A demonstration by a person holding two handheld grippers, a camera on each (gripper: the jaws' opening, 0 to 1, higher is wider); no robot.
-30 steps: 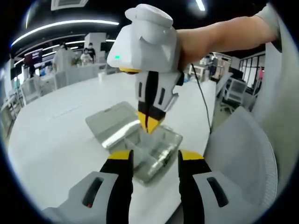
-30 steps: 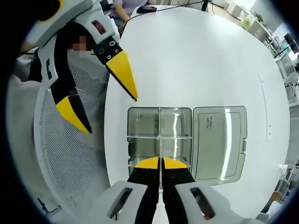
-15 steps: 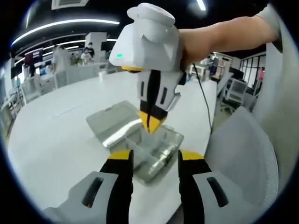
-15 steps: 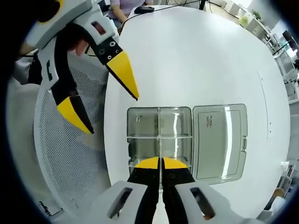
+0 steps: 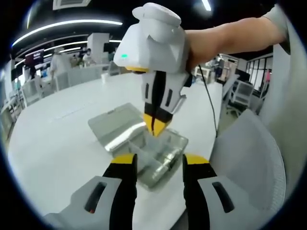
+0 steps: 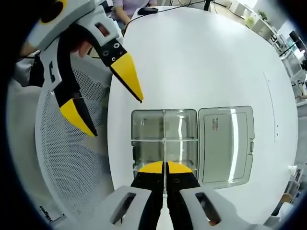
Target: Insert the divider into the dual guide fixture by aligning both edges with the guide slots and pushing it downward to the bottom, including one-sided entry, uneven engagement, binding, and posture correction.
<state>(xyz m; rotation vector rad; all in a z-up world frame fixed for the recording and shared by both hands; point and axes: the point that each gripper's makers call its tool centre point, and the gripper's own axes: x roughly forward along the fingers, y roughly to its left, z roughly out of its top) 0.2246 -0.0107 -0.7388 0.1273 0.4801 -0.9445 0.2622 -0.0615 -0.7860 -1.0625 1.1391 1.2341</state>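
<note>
Clear plastic forms the dual guide fixture (image 6: 164, 140), a box on the white table (image 6: 206, 62) straight ahead of our right gripper (image 6: 165, 167). Its hinged lid (image 6: 225, 145) lies open flat on the table, touching the box on the side right of the jaws. Inside the box we see a cross wall running side to side. A white mesh chair back (image 6: 62, 158) stands off the table edge, left of the jaws and under the other tool. At the far table edge sit a dark mouse (image 6: 149, 9) and a person.

Our right gripper has its yellow tips pressed together on the divider (image 6: 164, 143), a thin clear sheet standing on edge along the box's middle line. Its far end reaches the far wall; how deep it sits in the slots we cannot tell.

Our left gripper (image 5: 159, 162) has its jaws spread wide and holds nothing. It hangs apart from the box, with the fixture (image 5: 153, 155) beyond its tips. From there we see the right gripper (image 5: 154, 125) pointing down into the box from above, an arm behind it.
</note>
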